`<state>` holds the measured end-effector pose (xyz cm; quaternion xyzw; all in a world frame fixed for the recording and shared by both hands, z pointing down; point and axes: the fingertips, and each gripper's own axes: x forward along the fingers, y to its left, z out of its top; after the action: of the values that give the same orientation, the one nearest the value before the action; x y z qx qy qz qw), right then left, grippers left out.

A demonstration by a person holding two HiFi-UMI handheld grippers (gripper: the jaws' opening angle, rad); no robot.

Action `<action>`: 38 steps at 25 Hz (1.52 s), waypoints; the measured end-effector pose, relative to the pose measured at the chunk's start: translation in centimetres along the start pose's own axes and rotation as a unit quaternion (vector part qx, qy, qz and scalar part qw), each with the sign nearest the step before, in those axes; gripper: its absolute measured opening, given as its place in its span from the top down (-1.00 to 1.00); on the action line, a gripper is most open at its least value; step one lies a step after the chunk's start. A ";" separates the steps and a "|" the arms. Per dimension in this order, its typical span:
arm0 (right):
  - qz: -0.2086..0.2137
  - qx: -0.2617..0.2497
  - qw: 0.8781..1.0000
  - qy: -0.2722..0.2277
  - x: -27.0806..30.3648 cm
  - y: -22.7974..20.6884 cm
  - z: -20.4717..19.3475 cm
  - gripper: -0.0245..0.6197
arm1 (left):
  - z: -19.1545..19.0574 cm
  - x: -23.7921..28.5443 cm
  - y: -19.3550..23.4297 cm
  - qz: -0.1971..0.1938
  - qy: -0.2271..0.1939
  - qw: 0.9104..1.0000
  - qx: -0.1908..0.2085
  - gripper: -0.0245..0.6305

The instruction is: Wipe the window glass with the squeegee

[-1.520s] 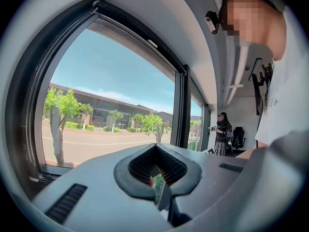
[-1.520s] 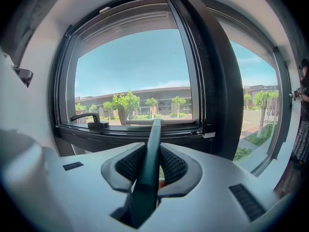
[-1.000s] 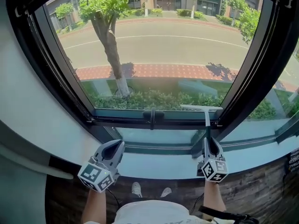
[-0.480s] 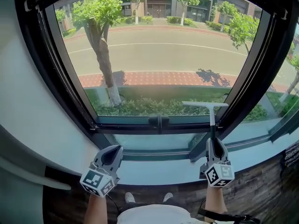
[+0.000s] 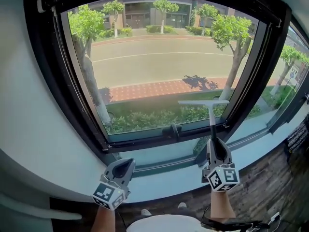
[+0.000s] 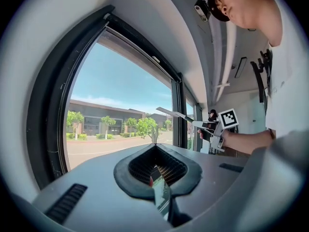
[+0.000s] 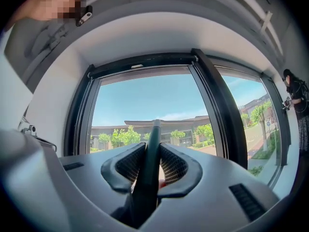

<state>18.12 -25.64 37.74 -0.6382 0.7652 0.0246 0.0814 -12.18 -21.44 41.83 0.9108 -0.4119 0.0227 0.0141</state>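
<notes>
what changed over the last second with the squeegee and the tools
The right tool has lifted the T-shaped squeegee with a dark handle, so its pale blade now sits higher up the window glass, further above the black lower frame. The head view also swung slightly right. The right tool stays shut on the handle; the left tool stays shut, empty and low by the sill.

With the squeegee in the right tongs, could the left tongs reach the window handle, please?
Probably yes: the left tongs hang empty in front of the sill, and nothing stands between them and the window handle.
</notes>
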 end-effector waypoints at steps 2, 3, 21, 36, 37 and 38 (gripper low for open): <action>0.000 -0.017 1.000 -0.020 1.2 1.1 2.5 0.61 | 0.4 0.0 0.0 -0.011 -0.009 1.000 -0.002 0.88; 0.003 -0.023 0.999 -0.033 2.1 1.7 4.0 0.61 | 0.6 -0.1 0.0 -0.013 -0.013 1.000 -0.005 0.87; 0.032 -0.079 0.976 -0.200 15.0 5.1 26.5 0.61 | 1.5 -0.3 -0.8 0.012 -0.028 0.999 -0.023 0.88; 0.020 -0.076 0.970 -0.229 18.5 5.5 28.8 0.61 | 1.1 -0.8 -1.5 0.011 -0.024 0.999 -0.023 0.88; 0.020 -0.075 0.970 -0.231 18.6 5.4 29.1 0.61 | 1.0 -0.8 -1.4 0.012 -0.024 0.999 -0.024 0.88; 0.022 -0.075 0.969 -0.233 18.7 5.4 29.4 0.61 | 1.0 -0.8 -1.4 0.013 -0.023 0.999 -0.025 0.88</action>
<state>12.32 -38.70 5.53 -0.6024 0.7349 0.2315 0.2084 -11.67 -19.95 40.76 0.9049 -0.4246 -0.0086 0.0269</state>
